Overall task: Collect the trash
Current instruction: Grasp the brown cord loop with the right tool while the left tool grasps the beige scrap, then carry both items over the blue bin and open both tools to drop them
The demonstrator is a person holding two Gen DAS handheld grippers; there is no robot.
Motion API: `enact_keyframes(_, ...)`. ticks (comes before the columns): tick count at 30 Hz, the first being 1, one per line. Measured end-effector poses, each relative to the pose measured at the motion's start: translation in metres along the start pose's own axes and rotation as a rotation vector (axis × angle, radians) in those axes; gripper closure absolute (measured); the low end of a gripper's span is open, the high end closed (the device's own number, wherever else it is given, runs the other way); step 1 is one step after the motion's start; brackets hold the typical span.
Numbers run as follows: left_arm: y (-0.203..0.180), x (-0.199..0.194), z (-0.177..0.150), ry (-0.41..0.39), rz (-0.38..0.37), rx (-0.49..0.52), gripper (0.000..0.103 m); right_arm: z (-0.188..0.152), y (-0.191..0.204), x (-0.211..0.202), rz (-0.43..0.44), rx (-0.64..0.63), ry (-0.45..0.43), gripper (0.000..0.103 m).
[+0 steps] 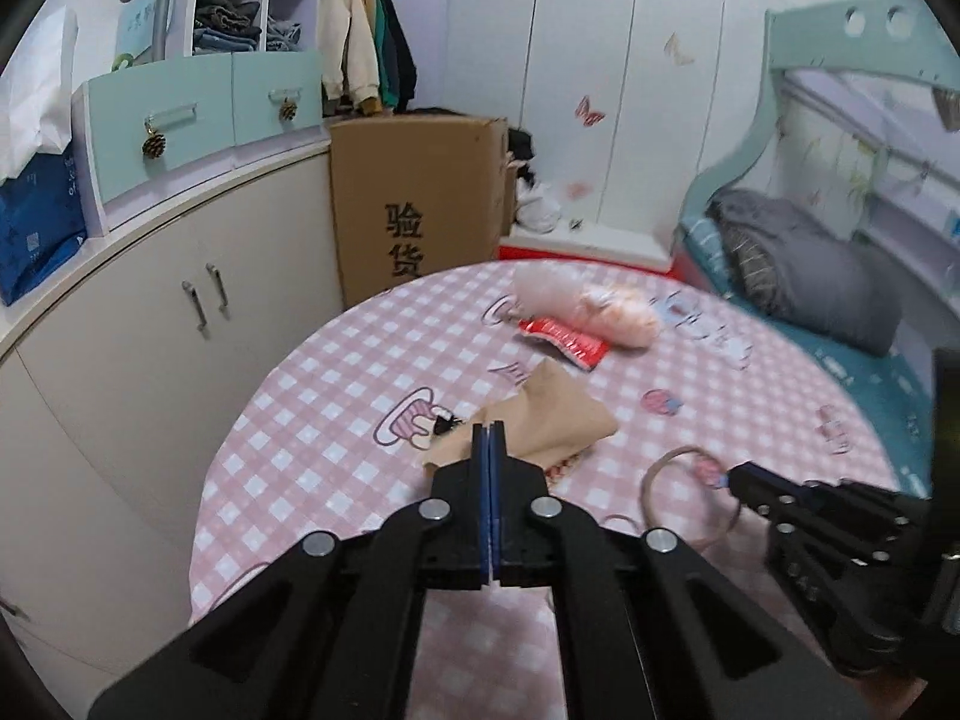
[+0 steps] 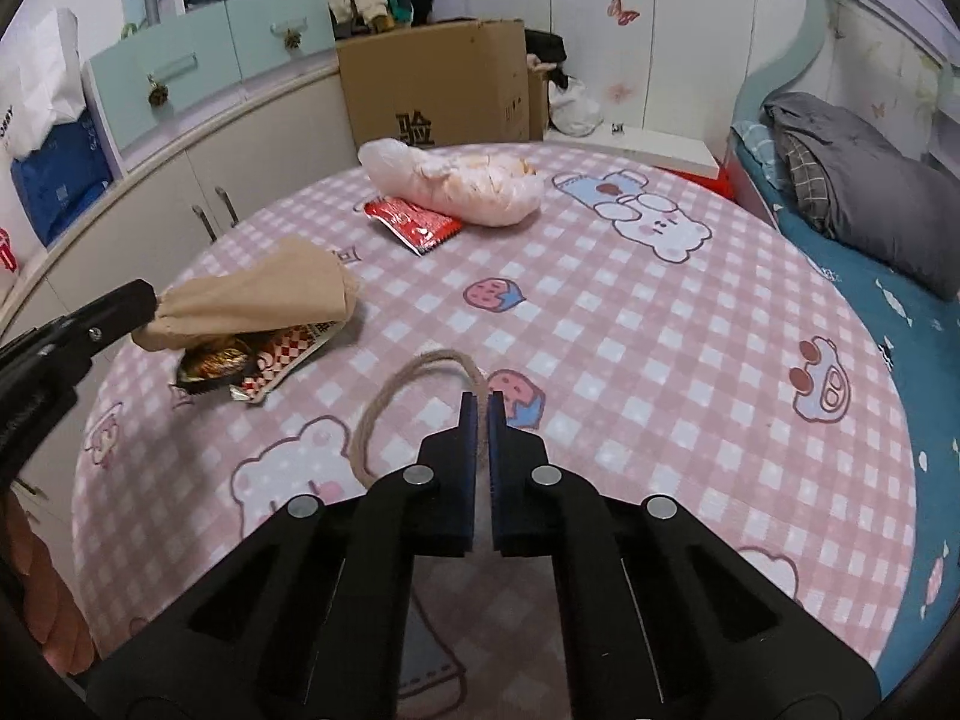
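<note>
Your left tool [image 2: 155, 303] is clamped on the gathered end of a tan paper bag [image 2: 270, 294], which lies across a checked snack wrapper [image 2: 264, 360] near the left edge of the worktop [image 2: 660, 324]. In the left wrist view the blue pads [image 1: 483, 468] are pressed together with the tan paper [image 1: 540, 414] pinched between them.

Toward the middle, your right tool [image 2: 482, 405] is closed on a loop of twine cord [image 2: 384, 402] that curls on the pink checked cloth just beside a strawberry print. The cord runs up between the pads [image 2: 468, 456]; seen from the left wrist, the right tool's tip [image 1: 735, 474] meets the loop [image 1: 654, 480] near the right edge.

Farther back, a flat red wrapper [image 2: 414, 222] lies touching a clear plastic bag of pale orange contents [image 2: 456, 180]; both are well apart from either tool.

Beyond the worktop stands a cardboard box [image 2: 438, 78], with cream cabinets [image 1: 150, 324] to its left. At the far right is a bed [image 2: 888, 276] with a grey blanket [image 2: 858, 180].
</note>
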State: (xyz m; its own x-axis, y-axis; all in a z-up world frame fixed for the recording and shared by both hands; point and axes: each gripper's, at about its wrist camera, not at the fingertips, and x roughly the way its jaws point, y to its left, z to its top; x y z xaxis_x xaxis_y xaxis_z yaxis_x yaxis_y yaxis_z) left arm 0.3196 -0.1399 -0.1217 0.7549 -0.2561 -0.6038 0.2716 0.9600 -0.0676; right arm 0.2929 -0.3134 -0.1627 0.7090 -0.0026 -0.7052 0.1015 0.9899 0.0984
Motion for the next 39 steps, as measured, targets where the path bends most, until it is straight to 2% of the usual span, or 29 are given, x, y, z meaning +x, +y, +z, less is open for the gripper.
enact_keyframes(2, 0.004, -0.012, 0.000, -0.003, -0.034, -0.022, 0.103, -0.001, 0.001, -0.011, 0.016, 0.010, -0.022, 0.100)
enact_keyframes(7, 0.012, -0.047, -0.005, -0.045, -0.055, -0.051, 0.103, 0.000, 0.011, -0.045, 0.056, 0.012, -0.082, 0.100)
enact_keyframes(12, 0.026, -0.081, -0.014, -0.082, -0.044, -0.072, 0.103, 0.000, 0.030, -0.074, 0.097, -0.005, -0.115, 0.100)
enact_keyframes(18, 0.066, -0.116, -0.032, -0.101, -0.006, -0.139, 0.103, -0.008, 0.080, -0.093, 0.188, -0.058, -0.120, 0.100)
enact_keyframes(21, 0.095, -0.131, -0.044, -0.103, 0.039, -0.177, 0.103, -0.015, 0.116, -0.097, 0.251, -0.099, -0.106, 0.100)
enact_keyframes(24, 0.130, -0.148, -0.059, -0.109, 0.123, -0.218, 0.103, -0.025, 0.164, -0.095, 0.317, -0.160, -0.084, 0.100)
enact_keyframes(28, 0.175, -0.154, -0.080, -0.078, 0.208, -0.286, 0.103, -0.040, 0.219, -0.084, 0.378, -0.228, -0.045, 0.100)
enact_keyframes(33, 0.243, -0.146, -0.112, -0.019, 0.310, -0.393, 0.103, -0.062, 0.290, -0.055, 0.426, -0.313, 0.019, 0.100)
enact_keyframes(39, 0.314, -0.124, -0.147, 0.049, 0.380, -0.494, 0.103, -0.085, 0.352, -0.006, 0.435, -0.364, 0.096, 0.100)
